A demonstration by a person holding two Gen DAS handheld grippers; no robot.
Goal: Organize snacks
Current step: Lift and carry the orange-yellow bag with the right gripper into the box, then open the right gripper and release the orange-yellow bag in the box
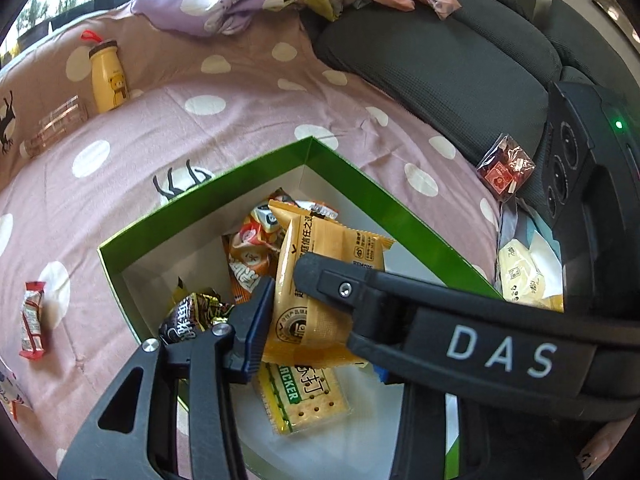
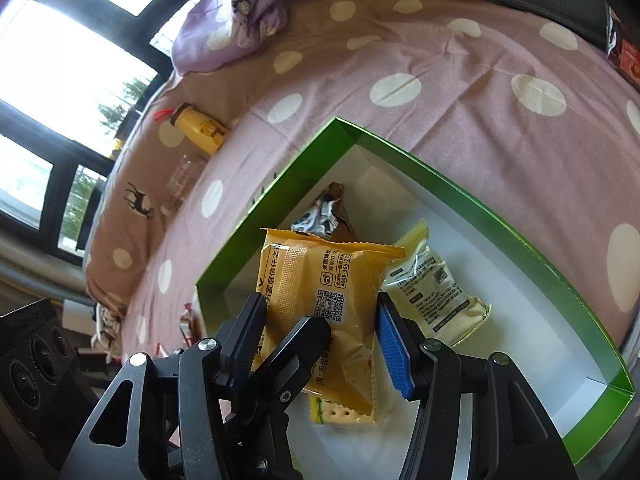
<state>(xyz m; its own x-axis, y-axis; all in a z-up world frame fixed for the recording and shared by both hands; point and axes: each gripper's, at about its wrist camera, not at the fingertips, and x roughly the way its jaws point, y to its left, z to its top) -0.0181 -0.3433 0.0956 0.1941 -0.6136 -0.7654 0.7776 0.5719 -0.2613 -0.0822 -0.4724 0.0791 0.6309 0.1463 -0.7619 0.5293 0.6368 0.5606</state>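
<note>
An orange snack packet (image 2: pixel 324 280) hangs above the open green box (image 2: pixel 460 184), and my right gripper (image 2: pixel 320 324) is shut on its two sides. In the left wrist view the same orange packet (image 1: pixel 320 248) touches the blue pad of my left gripper (image 1: pixel 316 312). That gripper's other finger is hidden behind the right gripper's finger (image 1: pixel 340 284). One left finger (image 2: pixel 300 344) lies across the packet's face. Inside the green box (image 1: pixel 240 168) lie a cracker pack (image 1: pixel 304 396), a dark candy (image 1: pixel 188 316), orange-white packets (image 1: pixel 248 256) and a pale packet (image 2: pixel 436 296).
The box sits on a pink polka-dot bedspread (image 1: pixel 200 128). A yellow bottle (image 1: pixel 108 80) and a clear glass (image 1: pixel 60 124) stand at the far left. A red bar (image 1: pixel 32 328) lies left of the box. A red packet (image 1: pixel 506 166) and pale packets (image 1: pixel 524 276) lie by the grey cushions (image 1: pixel 440 52).
</note>
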